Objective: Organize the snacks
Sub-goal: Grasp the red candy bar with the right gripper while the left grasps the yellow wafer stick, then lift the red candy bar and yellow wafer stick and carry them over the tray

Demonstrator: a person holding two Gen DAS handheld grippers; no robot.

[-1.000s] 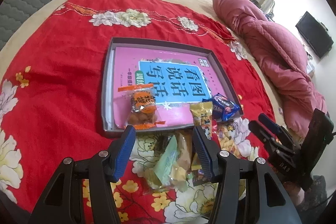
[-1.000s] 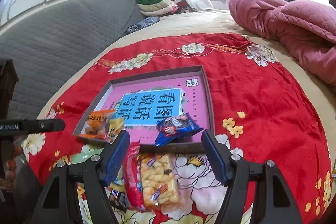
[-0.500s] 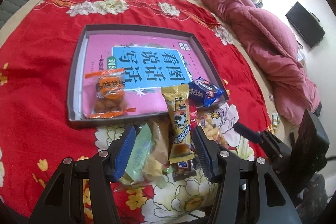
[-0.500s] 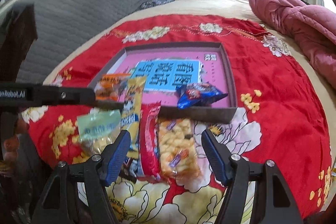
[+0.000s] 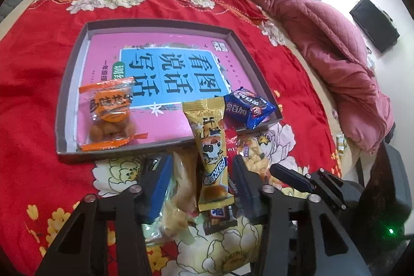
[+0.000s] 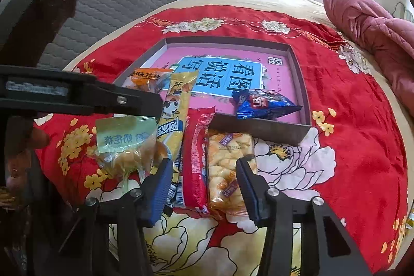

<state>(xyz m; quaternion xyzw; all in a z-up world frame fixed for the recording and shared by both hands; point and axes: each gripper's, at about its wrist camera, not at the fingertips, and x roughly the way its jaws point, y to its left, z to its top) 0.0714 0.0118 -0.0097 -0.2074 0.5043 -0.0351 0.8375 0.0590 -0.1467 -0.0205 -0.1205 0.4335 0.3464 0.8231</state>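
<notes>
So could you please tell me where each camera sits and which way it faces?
Left wrist: on the left tongs, angled down at the tray; they straddle the yellow packet; right tongs alongside.
Right wrist: on the right tongs, angled down; they straddle the red packet; left tongs' finger crosses.
Shared: tray, yellow packet, blue packet.

The pink book (image 5: pixel 165 61) in the tray reads "看图说话写话".

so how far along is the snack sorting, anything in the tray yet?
Done: an orange packet and a blue packet lie in the tray. In hand: the left tongs have been closing around the yellow stick pack, the right tongs around the red-edged puff packet; neither clearly gripped. Left: those plus the green-label packet.
</notes>
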